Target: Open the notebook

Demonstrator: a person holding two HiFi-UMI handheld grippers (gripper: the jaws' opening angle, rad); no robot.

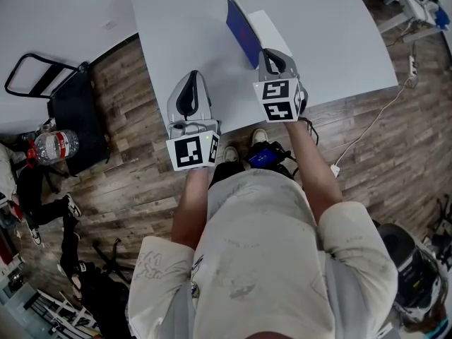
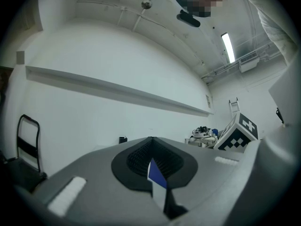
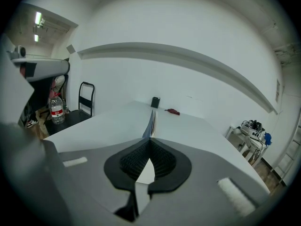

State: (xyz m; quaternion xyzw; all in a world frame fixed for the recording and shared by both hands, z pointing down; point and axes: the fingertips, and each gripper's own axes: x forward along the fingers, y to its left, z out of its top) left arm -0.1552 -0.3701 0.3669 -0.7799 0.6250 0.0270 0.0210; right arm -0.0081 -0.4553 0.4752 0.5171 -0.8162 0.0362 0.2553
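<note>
A notebook lies on the white table (image 1: 325,41), its blue cover (image 1: 240,28) raised almost upright over the white first page (image 1: 272,28). My right gripper (image 1: 263,55) is shut on the cover's near edge. In the right gripper view the cover (image 3: 152,120) runs edge-on away from the closed tips (image 3: 150,138). My left gripper (image 1: 192,76) hovers over the table's front edge, left of the notebook and apart from it, jaws shut on nothing. In the left gripper view the blue cover (image 2: 156,174) shows through the gap below the closed tips (image 2: 151,138).
On the floor at the left stand a black hand trolley with a bag (image 1: 67,104) and a water bottle (image 1: 56,145). A cable and power strip (image 1: 413,66) lie to the right. A small black box (image 3: 155,101) and a red item (image 3: 173,111) rest on the far table end.
</note>
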